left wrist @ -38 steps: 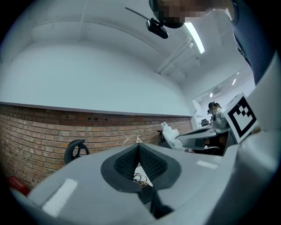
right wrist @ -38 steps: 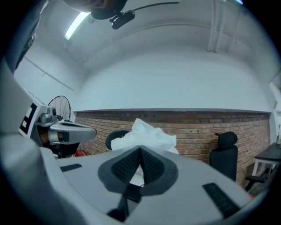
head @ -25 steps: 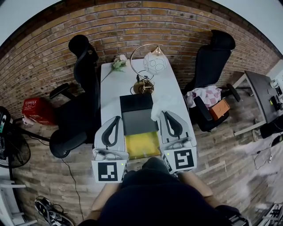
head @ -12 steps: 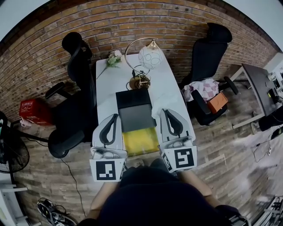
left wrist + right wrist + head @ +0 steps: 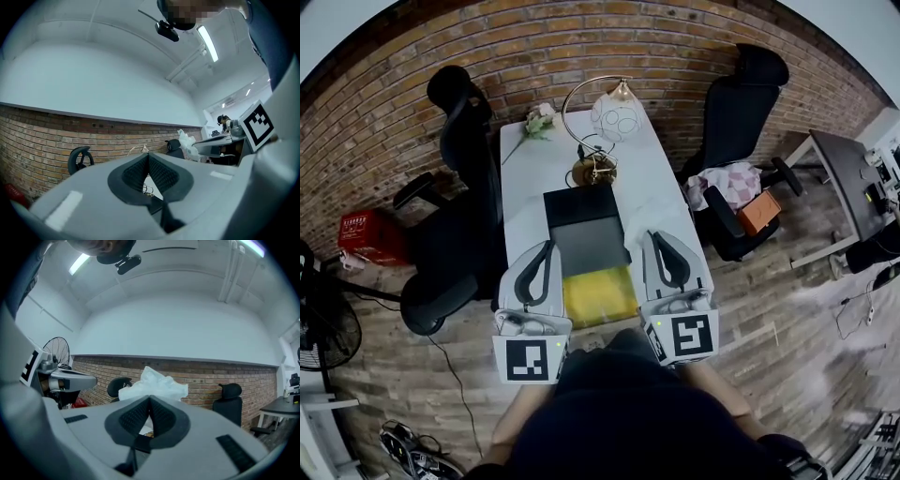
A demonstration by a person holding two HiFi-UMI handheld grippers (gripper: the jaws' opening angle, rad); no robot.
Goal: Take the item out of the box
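Observation:
An open black box [image 5: 592, 246] lies on the white table [image 5: 523, 187], its lid [image 5: 579, 204] at the far end. A yellow item [image 5: 598, 295] fills its near part. My left gripper [image 5: 546, 247] hangs at the box's left side, its jaws [image 5: 148, 155] shut with nothing between them. At the box's right side, my right gripper [image 5: 654, 238] is shut [image 5: 150, 399] on a crumpled white wrap [image 5: 152, 383]. The wrap [image 5: 187, 140] also shows in the left gripper view. Both grippers are raised and point at the brick wall.
A gold arc lamp with a globe shade [image 5: 614, 117] and a flower [image 5: 534, 122] stand at the table's far end. Black office chairs [image 5: 464, 141] [image 5: 741, 103] flank the table. A red crate [image 5: 366, 234] sits on the floor at left, a desk [image 5: 853, 187] at right.
The head view has shifted slightly, so the table sits a little higher and further left. Both grippers stay beside the box, the right one still shut on the white wrap.

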